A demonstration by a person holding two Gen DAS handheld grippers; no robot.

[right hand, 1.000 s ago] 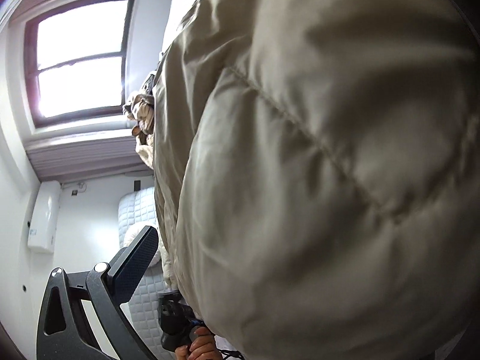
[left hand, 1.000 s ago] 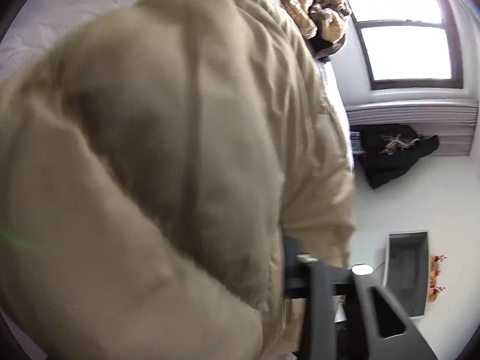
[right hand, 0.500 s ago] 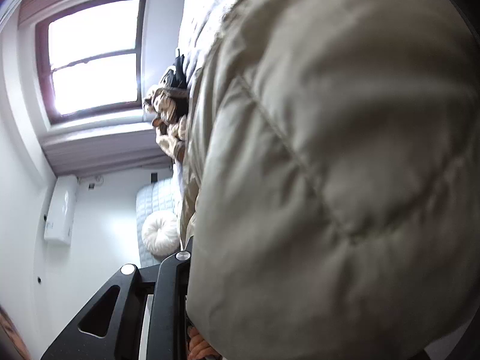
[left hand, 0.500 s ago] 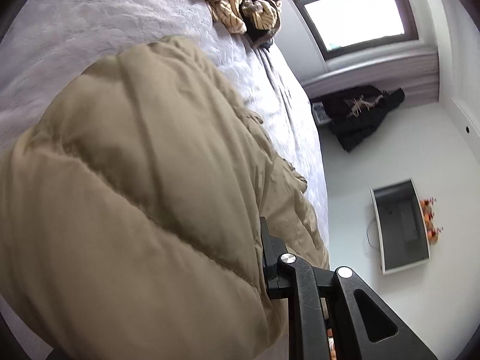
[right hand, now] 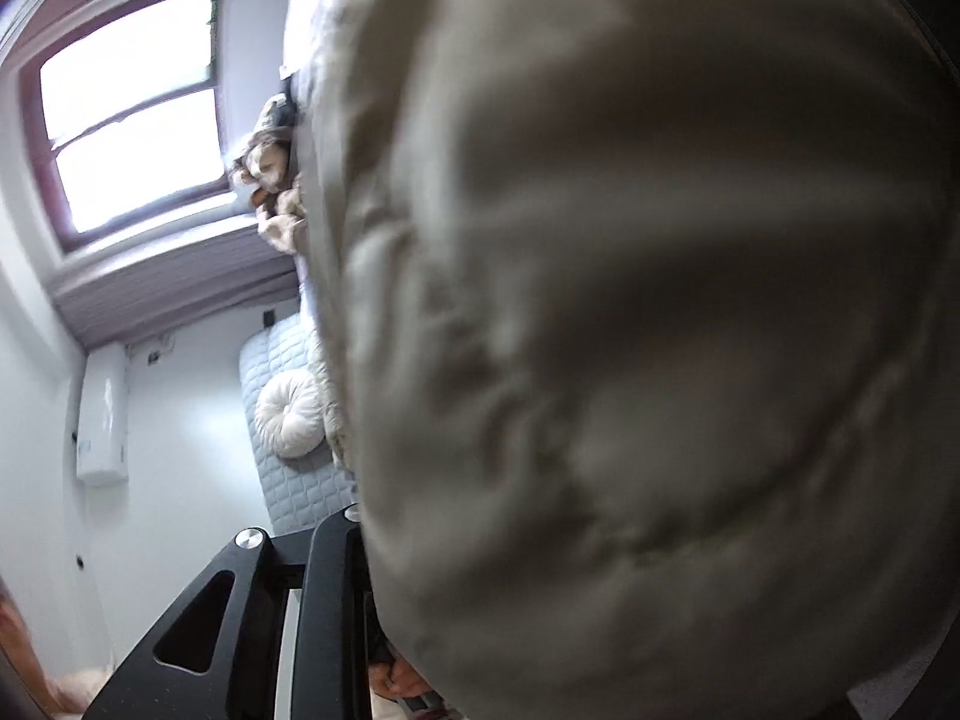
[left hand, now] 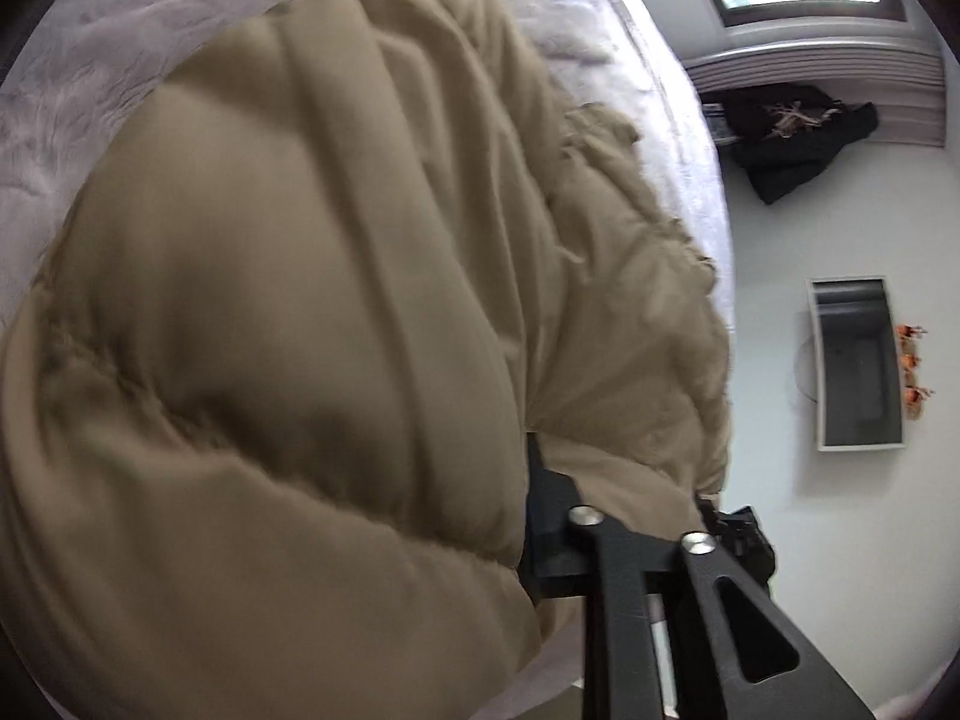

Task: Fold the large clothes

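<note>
A big beige quilted puffer jacket [left hand: 312,312] fills most of the left wrist view and lies over the bed. My left gripper [left hand: 528,516] is shut on a bulky fold of it; only one black finger [left hand: 552,528] shows, the other is hidden by fabric. In the right wrist view the same jacket [right hand: 630,330] is blurred and covers the right side. My right gripper [right hand: 360,546] is shut on its edge; one black finger [right hand: 327,588] shows, the other is under the fabric.
The bed has a pale lilac cover [left hand: 108,60]. A heap of tan clothes [right hand: 270,186] lies near the window [right hand: 132,114]. A dark garment [left hand: 792,138] lies on the floor, with a grey box [left hand: 855,360] nearby. A round white cushion [right hand: 288,414] rests on a quilted headboard.
Both grippers have shifted with the jacket; it now spreads wider over the bed in the left view. The right finger closed onto the fabric from one second ago.
</note>
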